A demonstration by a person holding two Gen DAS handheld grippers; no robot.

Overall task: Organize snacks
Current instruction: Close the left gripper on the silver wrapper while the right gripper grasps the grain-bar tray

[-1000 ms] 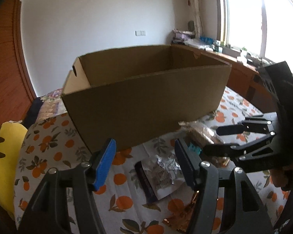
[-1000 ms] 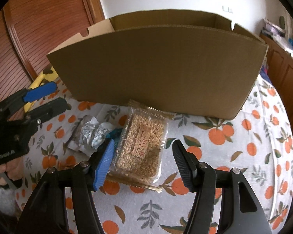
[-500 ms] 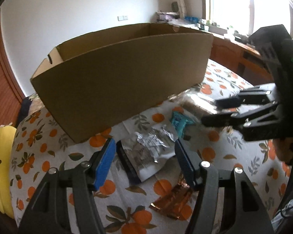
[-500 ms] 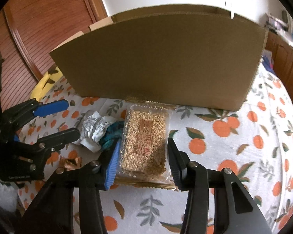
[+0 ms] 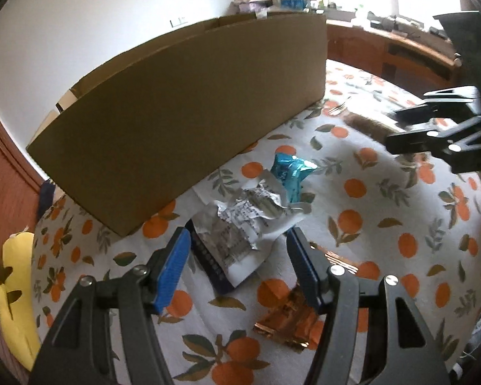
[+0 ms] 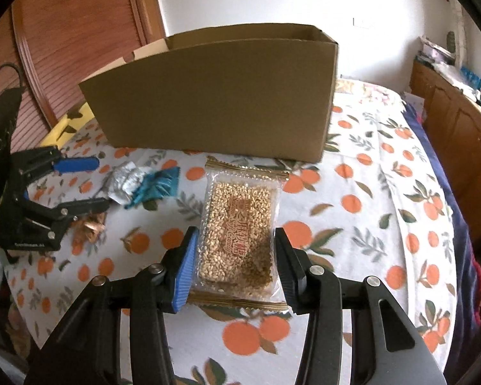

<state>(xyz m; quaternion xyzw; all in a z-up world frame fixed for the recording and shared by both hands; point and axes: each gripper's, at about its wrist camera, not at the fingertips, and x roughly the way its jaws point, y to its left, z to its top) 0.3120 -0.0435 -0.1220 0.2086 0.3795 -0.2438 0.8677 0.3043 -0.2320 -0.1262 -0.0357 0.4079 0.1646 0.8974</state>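
Snacks lie loose on the orange-print bed cover (image 6: 362, 192), none of them boxed that you can see, so you are at the pick-up step. Your right gripper (image 6: 235, 264) stands apart, its two fingers bracketing the near end of the sesame candy pack (image 6: 239, 227); the blue pad looks to be touching or just shy of the wrapper's left edge, the black one just off its right. The pack lies flat, its far end pointing toward 12 o'clock at the cardboard box (image 6: 221, 102), which stands just beyond it.

Your left gripper (image 5: 237, 268) is also apart, hanging over the crumpled silver wrapper (image 5: 243, 224), with the teal packet (image 5: 290, 173) just past it at 1 o'clock and the copper foil packet (image 5: 288, 317) at 5 o'clock, partly behind the right finger.

Next, I judge, you close the right fingers on the candy pack's sides, lift it clear of the box wall, and carry it over the rim. Squeeze gently, since the bar could crack. The silver wrapper is limp and will likely need a lower pinch.
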